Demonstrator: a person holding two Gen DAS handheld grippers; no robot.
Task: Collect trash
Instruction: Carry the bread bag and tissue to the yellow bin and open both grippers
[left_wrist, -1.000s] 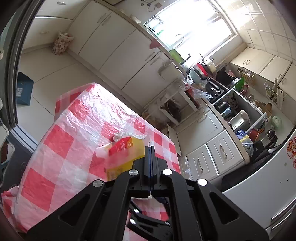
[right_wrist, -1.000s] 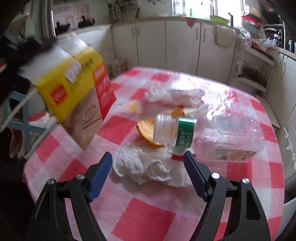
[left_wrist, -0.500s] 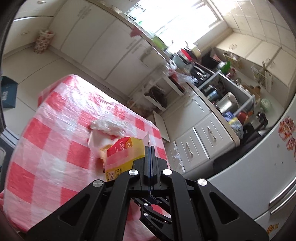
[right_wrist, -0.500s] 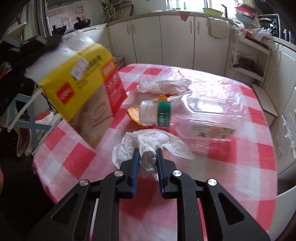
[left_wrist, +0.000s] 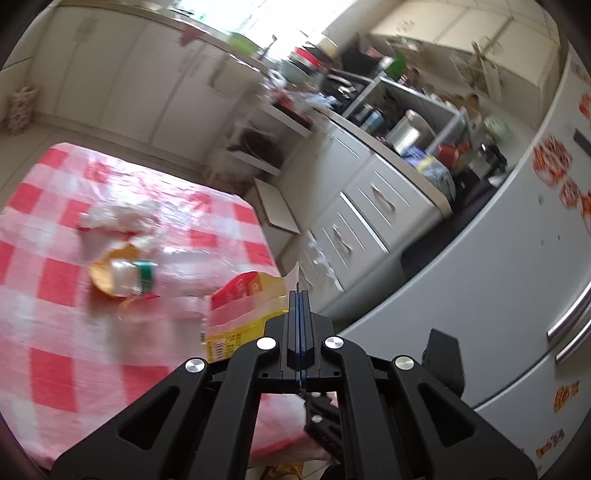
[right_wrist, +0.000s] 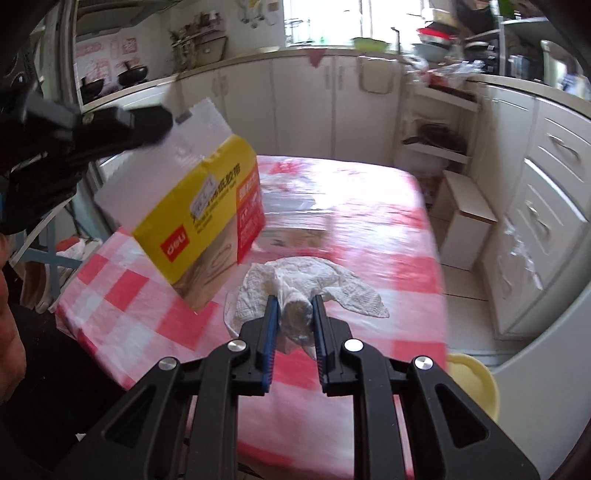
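Observation:
My left gripper is shut on the white flap of a yellow and red cardboard box and holds it in the air over the table's near edge; the box also shows in the right wrist view, hanging tilted from the left gripper. My right gripper is shut on a crumpled white paper towel and holds it above the red checked tablecloth. A clear plastic bottle with a green band lies on the table over an orange peel. Another crumpled white tissue lies farther back.
A pale yellow bin stands on the floor by the table's near right corner. White kitchen cabinets run along the right, and a white box sits on the floor beside them. A grey fridge stands to the right in the left wrist view.
My right gripper has lifted the paper towel off the table and swung right, bringing the yellow bin into view. My left gripper has moved the box to the right, toward the table's edge.

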